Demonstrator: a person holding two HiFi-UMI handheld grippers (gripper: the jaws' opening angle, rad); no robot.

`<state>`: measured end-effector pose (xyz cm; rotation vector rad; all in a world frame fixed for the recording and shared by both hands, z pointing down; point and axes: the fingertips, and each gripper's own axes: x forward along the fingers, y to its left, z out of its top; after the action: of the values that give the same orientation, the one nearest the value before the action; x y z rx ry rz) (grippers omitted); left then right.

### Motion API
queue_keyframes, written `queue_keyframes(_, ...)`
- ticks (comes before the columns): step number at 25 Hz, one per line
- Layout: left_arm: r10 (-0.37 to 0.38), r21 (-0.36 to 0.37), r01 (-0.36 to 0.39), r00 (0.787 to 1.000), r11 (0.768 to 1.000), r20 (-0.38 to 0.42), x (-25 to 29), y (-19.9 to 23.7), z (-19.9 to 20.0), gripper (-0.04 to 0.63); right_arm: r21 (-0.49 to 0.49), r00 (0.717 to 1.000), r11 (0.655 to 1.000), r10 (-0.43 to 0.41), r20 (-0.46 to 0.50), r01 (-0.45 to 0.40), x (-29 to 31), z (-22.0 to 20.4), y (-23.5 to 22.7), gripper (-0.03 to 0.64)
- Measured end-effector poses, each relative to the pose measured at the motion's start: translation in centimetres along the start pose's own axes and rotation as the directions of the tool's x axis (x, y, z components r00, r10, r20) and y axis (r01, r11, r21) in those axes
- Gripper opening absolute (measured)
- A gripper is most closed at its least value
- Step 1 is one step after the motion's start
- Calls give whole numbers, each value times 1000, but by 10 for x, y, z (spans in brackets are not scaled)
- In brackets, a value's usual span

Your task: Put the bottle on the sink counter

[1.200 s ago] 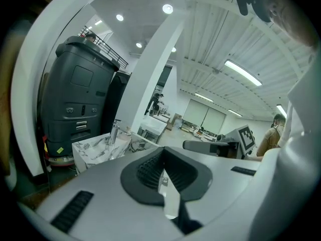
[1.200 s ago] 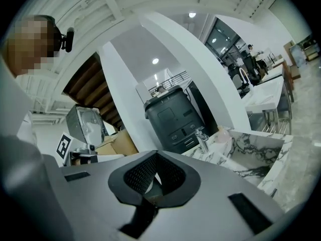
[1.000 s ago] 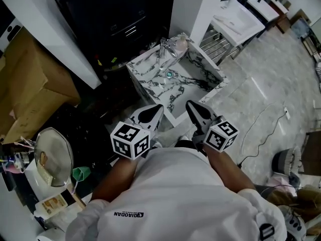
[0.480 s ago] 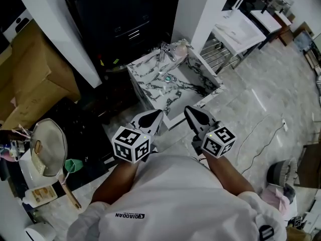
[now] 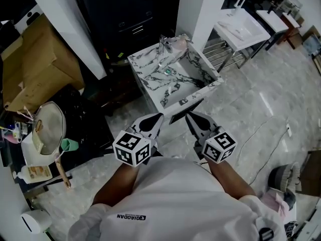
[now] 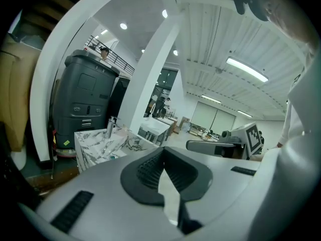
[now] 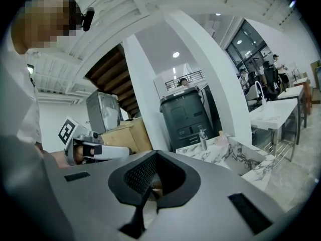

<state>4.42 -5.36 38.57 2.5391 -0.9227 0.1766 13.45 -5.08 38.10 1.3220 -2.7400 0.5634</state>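
A: Both tools are held out side by side over the tiled floor (image 5: 241, 104), short of the marble sink (image 5: 142, 73). The left gripper (image 5: 156, 118) is seen closed, jaws pressed together, nothing carried.

B: The same is noted of the right gripper (image 5: 190, 116): jaws met at the tip, nothing clamped between them.

A: And where is the bottle (image 5: 31, 173) found?

B: It is spotted at the far left of the head view, on a white surface below the pan (image 5: 47, 134) and the green cup (image 5: 68, 144). It is well apart from both grippers and from the sink.

A: A pale pink thing (image 5: 176, 44) is also seen on the sink counter, just beside the tap (image 5: 163, 45) at the back.

B: What that is cannot be told. A teal drain (image 5: 168, 72) is picked out in the basin.
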Motion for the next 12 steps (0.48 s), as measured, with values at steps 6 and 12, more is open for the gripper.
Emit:
queue_keyframes(6, 37, -4, -37, 999, 999, -5, -15, -36, -21, 14, 26, 999, 999, 30, -14, -30, -37, -23, 13, 40)
queue_keyframes(12, 96, -4, -97, 995, 995, -9, -39, -51, -42, 14, 33, 998, 998, 62, -1, -62, -55, -35, 24, 40)
